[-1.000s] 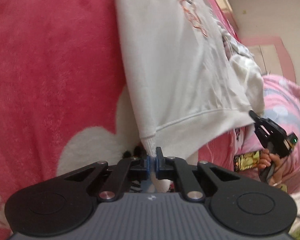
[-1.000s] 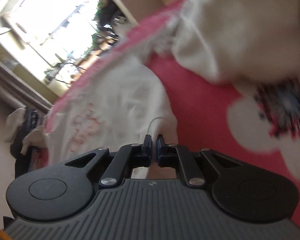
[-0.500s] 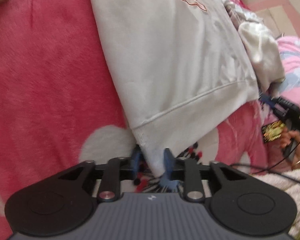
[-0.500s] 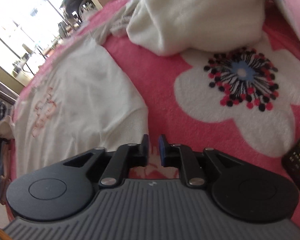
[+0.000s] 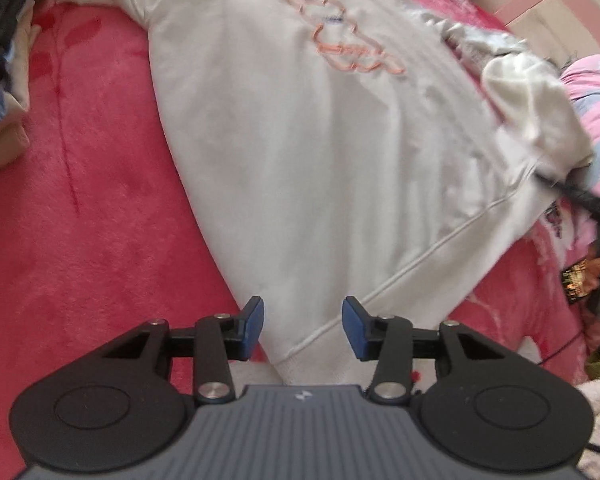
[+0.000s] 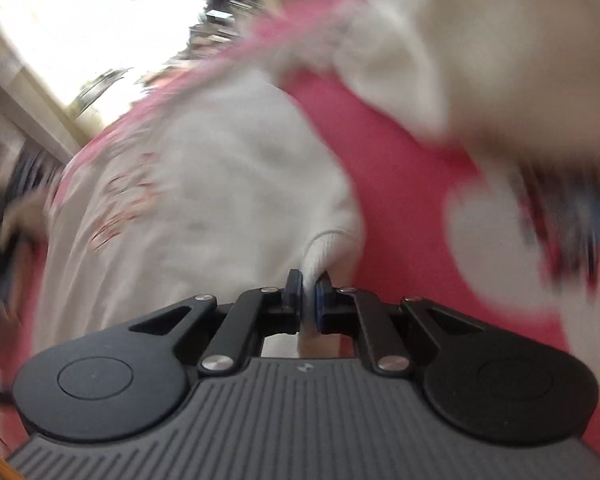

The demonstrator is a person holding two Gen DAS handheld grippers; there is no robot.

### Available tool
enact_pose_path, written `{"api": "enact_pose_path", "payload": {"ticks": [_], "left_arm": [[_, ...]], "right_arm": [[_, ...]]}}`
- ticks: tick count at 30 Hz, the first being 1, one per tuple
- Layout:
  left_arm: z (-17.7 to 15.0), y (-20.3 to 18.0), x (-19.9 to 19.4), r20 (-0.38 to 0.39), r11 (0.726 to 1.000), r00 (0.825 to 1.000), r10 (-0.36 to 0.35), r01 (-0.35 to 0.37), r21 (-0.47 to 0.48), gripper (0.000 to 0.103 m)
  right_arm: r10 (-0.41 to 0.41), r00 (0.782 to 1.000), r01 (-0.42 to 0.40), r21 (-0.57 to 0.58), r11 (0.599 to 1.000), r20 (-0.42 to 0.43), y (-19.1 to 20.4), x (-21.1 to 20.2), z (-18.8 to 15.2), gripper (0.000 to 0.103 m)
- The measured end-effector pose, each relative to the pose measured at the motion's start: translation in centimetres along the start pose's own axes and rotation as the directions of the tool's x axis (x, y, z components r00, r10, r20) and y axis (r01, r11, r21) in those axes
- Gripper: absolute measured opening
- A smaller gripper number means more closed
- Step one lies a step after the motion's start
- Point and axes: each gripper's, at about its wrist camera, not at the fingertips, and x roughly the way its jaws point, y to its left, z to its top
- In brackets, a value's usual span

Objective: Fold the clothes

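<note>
Here the white sweatshirt (image 5: 308,152) lies flat on the pink blanket (image 5: 80,240) of the bed, with its front side up, so the orange stitched design (image 5: 340,46) on the chest is visible. Its ribbed hem (image 5: 380,304) is at the near side of the bed. The left tool (image 5: 302,328) is open, with the jaws wide apart, one on each side of the hem corner; the blue pads (image 5: 254,326) do not touch the cloth. The right tool (image 6: 308,298) is closed on the sweatshirt's other hem corner (image 6: 320,252), and the white cloth is pinched between its jaws. This view is strongly blurred. A second cream garment (image 5: 536,108) lies in a heap by the far side of the sweatshirt. At the left edge of the bed there is a stack of folded clothes (image 5: 0,64). A white flower pattern (image 6: 496,236) is on the blanket near the right tool.
</note>
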Motion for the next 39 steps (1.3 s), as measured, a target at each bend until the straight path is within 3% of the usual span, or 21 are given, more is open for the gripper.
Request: {"api": "enact_pose_path", "payload": {"ticks": [2,5,6,9,10,11,13,16,19,20,21,26,29,31,33,34,36,38,39], "left_arm": [[0.1,-0.3,1.1,-0.021,1.000,0.999,0.026,-0.026,-0.002,0.044],[0.3,-1.0,2.0,-0.028,0.998,0.997,0.069,-0.069,0.013,0.043],[0.3,-1.2,2.0,-0.027,0.997,0.997,0.079,-0.078,0.015,0.044],[0.3,-1.4,2.0,-0.024,0.995,0.995,0.097,-0.097,0.000,0.044],[0.3,-1.4,2.0,-0.023,0.995,0.994,0.103,-0.103,-0.006,0.044],[0.2,-1.5,2.1,-0.022,0.994,0.994,0.109,-0.109,-0.011,0.044],[0.1,-1.6,2.1,-0.017,0.993,0.993,0.121,-0.121,-0.013,0.045],[-0.1,-2.0,2.3,-0.006,0.990,0.990,0.140,-0.140,0.006,0.045],[-0.4,-2.3,2.5,0.004,0.988,0.988,0.154,-0.154,0.022,0.046],[-0.4,-2.4,2.5,0.007,0.987,0.988,0.157,-0.157,0.025,0.047],[-0.5,-2.5,2.5,0.009,0.987,0.988,0.157,-0.157,0.024,0.047],[-0.7,-2.3,2.3,0.016,0.989,0.989,0.147,-0.147,0.007,0.047],[-0.7,-2.2,2.2,0.018,0.990,0.990,0.143,-0.143,-0.001,0.047],[-0.7,-2.3,2.2,0.018,0.990,0.990,0.142,-0.142,-0.003,0.047],[-0.6,-2.5,2.4,0.018,0.990,0.990,0.142,-0.142,-0.004,0.047],[-0.6,-2.4,2.4,0.018,0.990,0.990,0.140,-0.140,-0.006,0.047],[-0.6,-2.3,2.5,0.019,0.991,0.990,0.136,-0.136,-0.008,0.047],[-0.5,-2.3,2.6,0.016,0.991,0.991,0.136,-0.136,-0.012,0.047],[-0.5,-2.3,2.7,0.014,0.991,0.991,0.135,-0.135,-0.015,0.047]], "right_arm": [[0.009,1.000,-0.005,-0.208,0.978,0.020,4.2,0.3,-1.3,0.005],[0.022,1.000,-0.009,-0.492,0.871,0.021,10.2,1.5,-4.1,0.009],[0.027,0.999,-0.010,-0.578,0.816,0.021,12.2,1.8,-5.1,0.014],[0.039,0.999,-0.010,-0.796,0.605,0.017,18.1,3.0,-8.0,0.046],[0.042,0.999,-0.010,-0.853,0.521,0.014,20.1,3.3,-8.9,0.050],[0.057,0.998,-0.022,-0.872,0.490,0.007,21.0,3.2,-9.5,0.051],[0.099,0.995,-0.062,-0.841,0.537,-0.010,20.5,2.1,-9.6,0.051],[0.128,0.991,-0.056,-0.747,0.663,0.039,18.5,0.0,-8.1,0.051],[0.098,0.991,-0.029,-0.583,0.812,0.088,15.0,-1.2,-6.1,0.050],[0.081,0.992,-0.019,-0.523,0.852,0.096,13.7,-1.3,-5.4,0.049],[0.064,0.993,-0.008,-0.499,0.867,0.096,13.0,-1.3,-5.1,0.049],[-0.014,0.998,0.049,-0.546,0.836,0.068,11.7,-0.7,-6.0,0.048],[-0.046,0.998,0.063,-0.646,0.761,0.044,12.8,0.5,-7.5,0.048],[-0.101,0.994,0.104,-0.718,0.688,0.047,12.9,1.4,-8.4,0.047],[-0.160,0.984,0.165,-0.746,0.645,0.079,12.6,1.9,-8.7,0.045],[-0.184,0.978,0.198,-0.737,0.647,0.100,12.3,1.9,-8.4,0.043],[-0.217,0.966,0.252,-0.669,0.699,0.138,11.1,1.4,-7.3,0.042],[-0.217,0.963,0.269,-0.609,0.746,0.160,10.3,0.7,-6.6,0.041],[-0.207,0.964,0.264,-0.607,0.750,0.164,10.3,0.7,-6.6,0.041]]}}
